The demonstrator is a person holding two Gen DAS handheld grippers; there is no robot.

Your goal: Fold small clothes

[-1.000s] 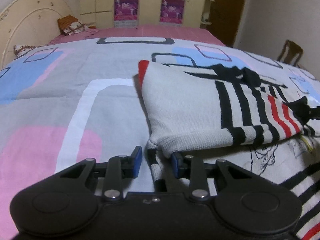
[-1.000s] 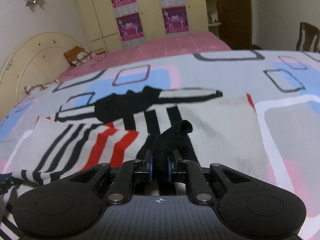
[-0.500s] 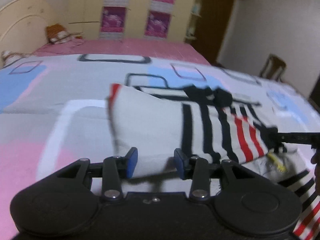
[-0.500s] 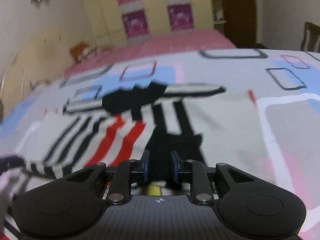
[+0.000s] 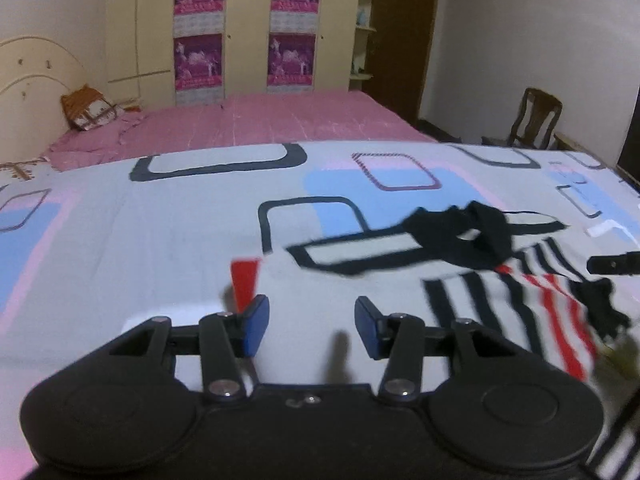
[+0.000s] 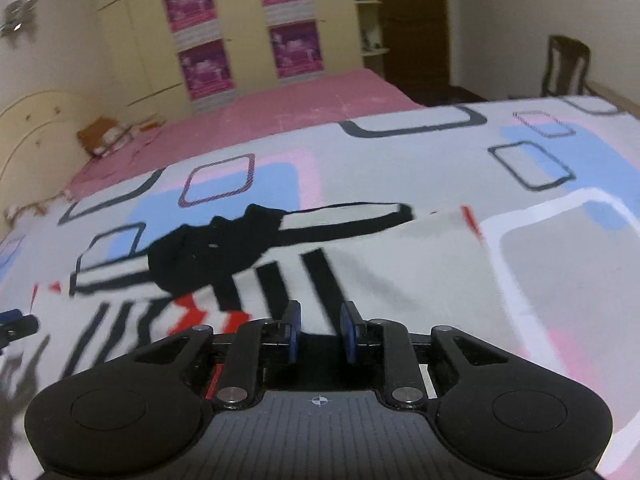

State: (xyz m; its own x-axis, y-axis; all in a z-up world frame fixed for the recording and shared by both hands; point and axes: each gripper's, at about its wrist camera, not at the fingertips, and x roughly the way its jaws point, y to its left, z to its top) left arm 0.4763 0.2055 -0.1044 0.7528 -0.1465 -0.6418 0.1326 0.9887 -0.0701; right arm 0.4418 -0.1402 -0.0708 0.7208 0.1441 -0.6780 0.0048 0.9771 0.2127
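A small white knit sweater point(image 5: 500, 304) with black and red stripes and a black collar point(image 5: 472, 232) lies folded on the patterned bedsheet point(image 5: 160, 240). It also shows in the right wrist view point(image 6: 400, 264). My left gripper point(image 5: 312, 330) is open and empty, just above the sweater's near left edge. My right gripper point(image 6: 319, 332) is open and empty, over the sweater's near edge by the black stripes. The right gripper's tip shows at the right edge of the left wrist view point(image 5: 612, 264).
A pink bed point(image 5: 260, 120) with a cushion point(image 5: 86, 108) lies beyond the sheet. A wardrobe with purple posters point(image 5: 244, 28) stands at the back. A wooden chair point(image 5: 536, 120) and a dark door point(image 5: 404, 36) are at the right.
Both grippers have opened and let go of the sweater, which now lies flat. Both have lifted and drawn back a little.
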